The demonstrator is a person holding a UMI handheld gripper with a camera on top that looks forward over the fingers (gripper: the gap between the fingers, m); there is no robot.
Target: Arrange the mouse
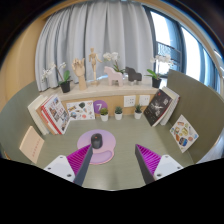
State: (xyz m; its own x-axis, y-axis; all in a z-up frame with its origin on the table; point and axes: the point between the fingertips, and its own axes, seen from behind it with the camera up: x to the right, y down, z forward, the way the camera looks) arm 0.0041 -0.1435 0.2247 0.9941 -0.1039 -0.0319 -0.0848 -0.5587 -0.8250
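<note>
A dark mouse (97, 141) sits on a pink mouse mat (104, 155) on the grey-green table (120, 135), just ahead of my left finger (85, 164). My gripper (112, 150) is open, its fingers wide apart with nothing between them. The right finger (144, 160) stands well to the right of the mat. The mouse is beyond the left fingertip and slightly to its inside. I cannot tell whether the finger touches the mat's near edge.
Open books stand at the left (55, 113) and right (160, 105), and a magazine (183, 130) lies further right. Small potted plants (119, 114) line the table's back. A flat box (32, 143) lies at the left. A shelf with orchids (62, 78) and wooden figures (93, 65) runs behind.
</note>
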